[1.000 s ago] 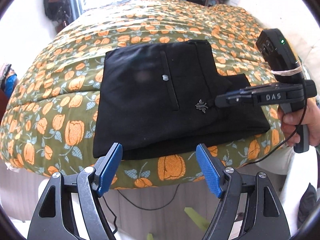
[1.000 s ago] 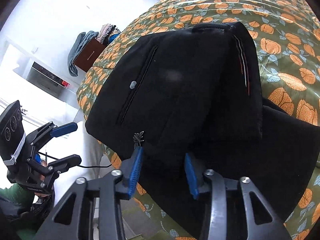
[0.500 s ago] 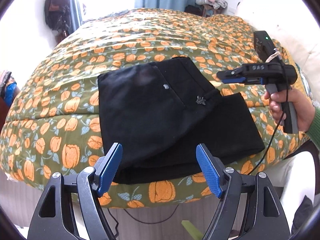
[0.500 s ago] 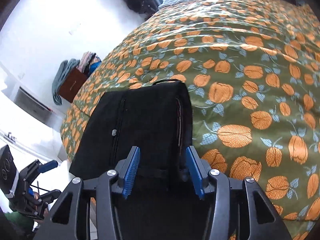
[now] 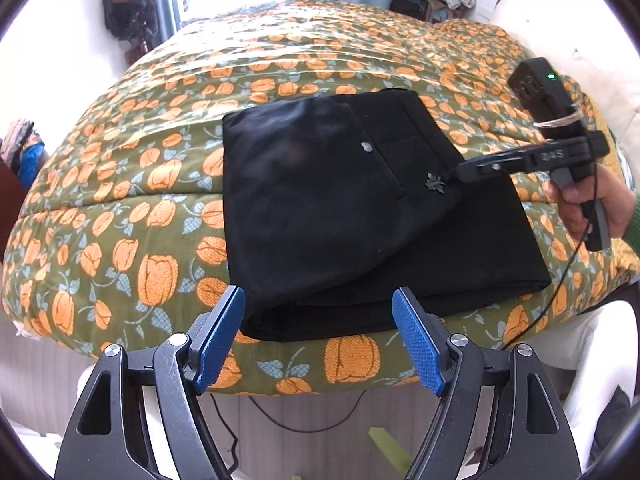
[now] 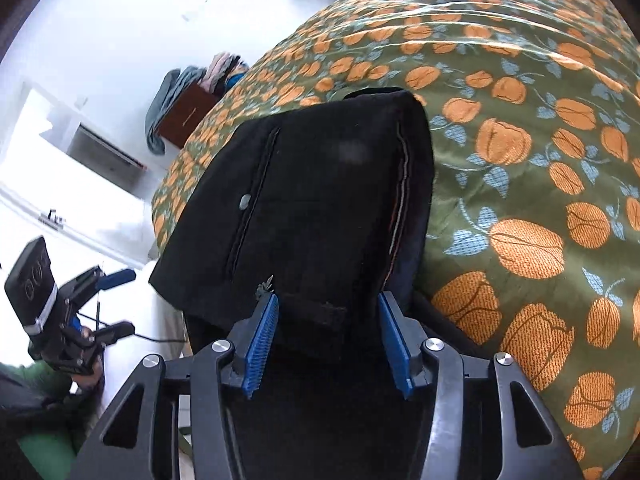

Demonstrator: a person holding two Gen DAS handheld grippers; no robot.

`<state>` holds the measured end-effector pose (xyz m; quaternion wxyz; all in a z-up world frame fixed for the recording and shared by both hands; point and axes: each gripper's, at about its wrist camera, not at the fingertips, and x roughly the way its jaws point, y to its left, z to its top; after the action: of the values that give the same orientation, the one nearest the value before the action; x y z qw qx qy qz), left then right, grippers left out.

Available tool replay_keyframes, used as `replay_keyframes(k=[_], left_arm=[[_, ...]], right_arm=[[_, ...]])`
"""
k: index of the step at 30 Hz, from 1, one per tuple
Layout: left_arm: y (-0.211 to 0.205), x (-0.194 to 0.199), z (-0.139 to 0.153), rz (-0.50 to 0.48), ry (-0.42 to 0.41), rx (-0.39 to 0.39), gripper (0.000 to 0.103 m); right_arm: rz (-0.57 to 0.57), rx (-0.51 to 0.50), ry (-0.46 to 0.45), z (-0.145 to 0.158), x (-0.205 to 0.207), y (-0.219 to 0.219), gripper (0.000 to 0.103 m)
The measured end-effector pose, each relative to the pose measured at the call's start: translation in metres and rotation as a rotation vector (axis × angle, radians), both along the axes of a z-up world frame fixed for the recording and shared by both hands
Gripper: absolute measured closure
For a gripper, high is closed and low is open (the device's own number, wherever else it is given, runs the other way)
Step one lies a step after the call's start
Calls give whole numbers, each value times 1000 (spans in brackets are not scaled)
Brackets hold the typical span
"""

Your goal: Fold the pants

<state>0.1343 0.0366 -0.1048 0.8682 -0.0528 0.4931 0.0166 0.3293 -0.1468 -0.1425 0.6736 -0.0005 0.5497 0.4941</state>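
Two handheld grippers are working over a pair of black fabric pants, which is lying folded on a bed covered by an olive quilt printed with orange tulips, close to the near edge.

The left gripper is hovering off the bed at six o'clock of the garment, its blue-padded jaws spread wide and grasping nothing, apparently waiting to take the near edge once the fold settles. The right gripper is reaching in from three o'clock, its jaws parted on either side of a raised flap of the waistband end; they are not visibly pinching the cloth, and whether a pad is touching it cannot be told. The flap is resting over a wider lower layer that is sticking out toward four o'clock, which suggests the fold is laid but not yet squared.

The left wrist view is showing the whole bundle: its stacked layers at the near edge, a pale pocket button, a small metal charm beside the right gripper's tip, and the hand on that tool. The right wrist view is showing instead the striped inner seam along the flap's three o'clock side, a wooden cabinet draped with clothes at ten o'clock, and the left gripper held clear of the bed.
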Motion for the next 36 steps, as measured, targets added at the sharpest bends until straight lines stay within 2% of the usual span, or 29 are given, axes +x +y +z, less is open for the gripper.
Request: replay_keyframes(k=[4, 7, 8, 10, 12, 15, 18, 21, 23, 26, 28, 30, 36], left_arm=[[3, 4, -11, 15, 38, -25, 25], [0, 4, -9, 13, 29, -30, 25], [-1, 3, -7, 10, 23, -26, 25], [-2, 2, -5, 5, 14, -13, 25], [-1, 1, -6, 5, 17, -5, 25], [3, 3, -12, 20, 39, -21, 25], [4, 4, -13, 37, 46, -47, 25], [2, 2, -9, 35, 34, -41, 25], [2, 1, -7, 32, 28, -31, 25], [7, 0, -2, 44, 16, -20, 25], [13, -1, 6, 61, -4, -27, 25], [18, -3, 13, 76, -24, -35, 25], [29, -9, 31, 95, -81, -49, 25]], right_arm=[[81, 56, 22, 8, -13, 1, 51], [78, -53, -36, -4, -16, 11, 51], [79, -65, -32, -10, -16, 14, 47], [74, -48, -20, -14, -16, 17, 45], [71, 18, -2, -9, -18, 14, 41], [64, 109, 52, -3, -17, 5, 41], [48, 41, 73, -15, -16, 10, 43], [32, 3, 50, -23, -20, 17, 52], [18, 5, 27, -18, -23, 17, 70], [-30, 134, 88, -4, -24, 5, 82], [-84, 259, 141, 12, -26, -8, 83], [-117, 338, 161, 28, -32, -17, 83], [-156, 501, 178, 61, -61, -52, 84]])
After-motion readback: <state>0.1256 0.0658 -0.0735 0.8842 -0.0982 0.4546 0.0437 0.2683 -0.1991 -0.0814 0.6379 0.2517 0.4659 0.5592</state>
